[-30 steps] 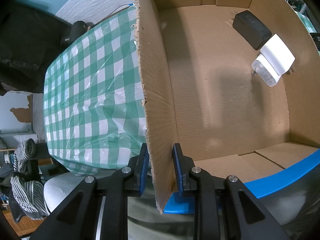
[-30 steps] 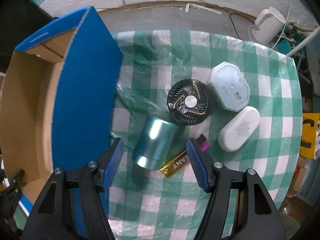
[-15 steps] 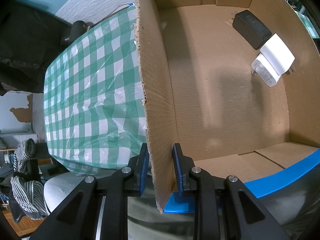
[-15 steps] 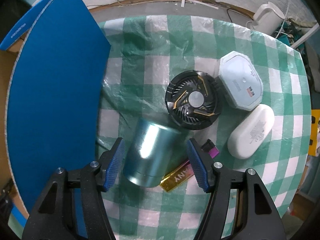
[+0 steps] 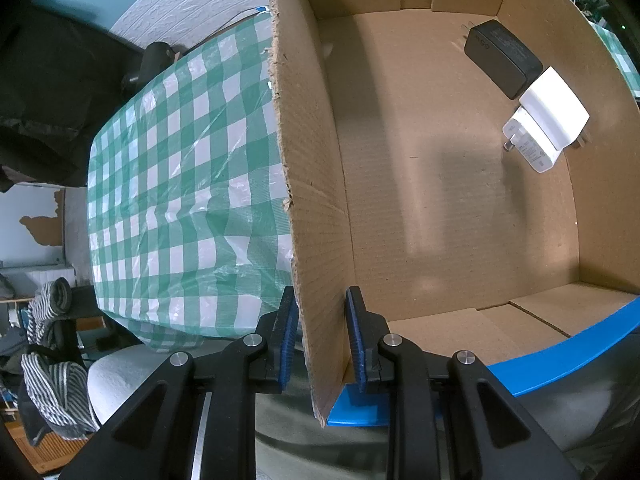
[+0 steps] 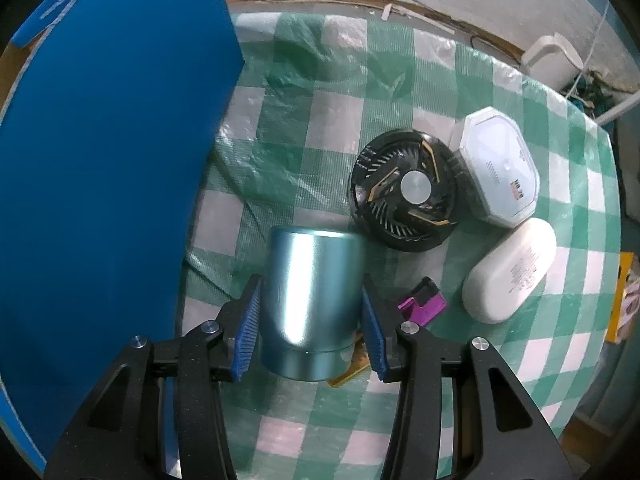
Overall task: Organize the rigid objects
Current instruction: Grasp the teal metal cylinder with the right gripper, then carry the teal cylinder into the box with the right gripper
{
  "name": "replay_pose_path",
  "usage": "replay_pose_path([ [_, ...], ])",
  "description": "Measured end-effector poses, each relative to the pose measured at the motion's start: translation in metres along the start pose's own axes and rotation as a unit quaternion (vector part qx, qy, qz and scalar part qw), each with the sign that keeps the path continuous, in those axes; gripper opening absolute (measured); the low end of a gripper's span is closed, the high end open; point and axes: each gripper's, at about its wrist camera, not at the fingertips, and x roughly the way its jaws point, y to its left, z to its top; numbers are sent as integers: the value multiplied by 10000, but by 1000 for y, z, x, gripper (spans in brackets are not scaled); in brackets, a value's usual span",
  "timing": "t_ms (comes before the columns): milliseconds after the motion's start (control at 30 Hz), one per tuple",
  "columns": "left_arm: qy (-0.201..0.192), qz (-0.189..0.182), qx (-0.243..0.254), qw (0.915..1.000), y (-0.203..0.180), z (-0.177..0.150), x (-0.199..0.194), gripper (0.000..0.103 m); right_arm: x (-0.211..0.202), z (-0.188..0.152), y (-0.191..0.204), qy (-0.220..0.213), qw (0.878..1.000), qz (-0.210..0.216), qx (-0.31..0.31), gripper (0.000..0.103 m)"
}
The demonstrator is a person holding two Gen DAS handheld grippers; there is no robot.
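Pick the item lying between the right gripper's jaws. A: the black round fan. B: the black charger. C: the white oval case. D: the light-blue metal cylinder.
D: the light-blue metal cylinder lies on its side between the closing jaws of the right gripper; the other items sit elsewhere.

The left wrist camera looks steeply down, very close to one wall of the brown cardboard box with blue outside (image 5: 312,200), seeing inside it. The right wrist camera looks straight down, close above the green and white checked tablecloth (image 6: 320,128). Both views share this box and this cloth
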Motion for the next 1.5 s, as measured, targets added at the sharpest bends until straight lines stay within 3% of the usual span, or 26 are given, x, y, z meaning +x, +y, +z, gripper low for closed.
replay_pose_path([
  [867, 10, 10, 11, 10000, 0, 0, 0, 25, -89, -9, 0, -616, 9969, 128, -476, 45],
  [1500, 7, 4, 7, 10000, 0, 0, 0, 25, -152, -4, 30, -1129, 9875, 446, -1007, 45],
])
